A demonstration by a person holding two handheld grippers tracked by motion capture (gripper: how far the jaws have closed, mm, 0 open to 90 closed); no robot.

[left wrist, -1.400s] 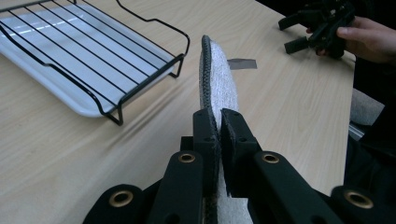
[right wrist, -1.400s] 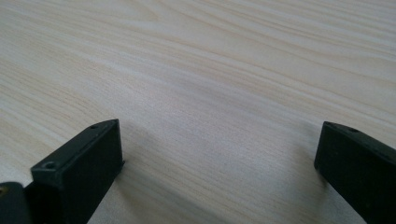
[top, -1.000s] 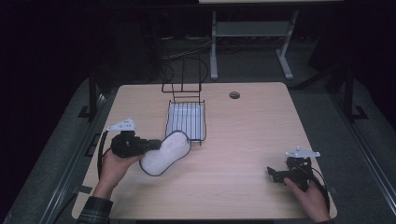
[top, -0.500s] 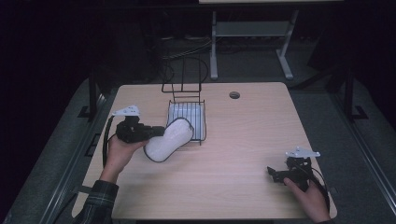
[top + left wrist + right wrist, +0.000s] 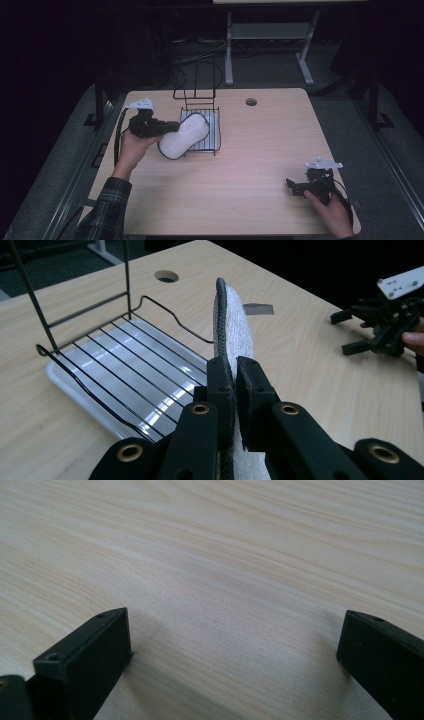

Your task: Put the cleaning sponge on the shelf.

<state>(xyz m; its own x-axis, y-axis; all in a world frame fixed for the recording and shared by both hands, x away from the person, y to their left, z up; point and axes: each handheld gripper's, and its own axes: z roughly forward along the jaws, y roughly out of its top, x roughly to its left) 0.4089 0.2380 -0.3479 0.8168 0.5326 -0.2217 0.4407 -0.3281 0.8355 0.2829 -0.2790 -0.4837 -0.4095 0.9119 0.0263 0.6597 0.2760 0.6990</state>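
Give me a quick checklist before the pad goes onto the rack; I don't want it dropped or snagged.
1. Grip: the left hand-held gripper is shut on the white pad, clamping its dark edge. Ok.
2. Pad attitude: held on edge in the left gripper view, in line with the rack's wires. Ok.
3. Position: the pad overlaps the left side of the wire rack; whether it touches is unclear. Cannot tell.
4. Rack and white tray free of other items. Ok.
5. Right hand-held gripper open, low over the table, far from the rack. Ok.
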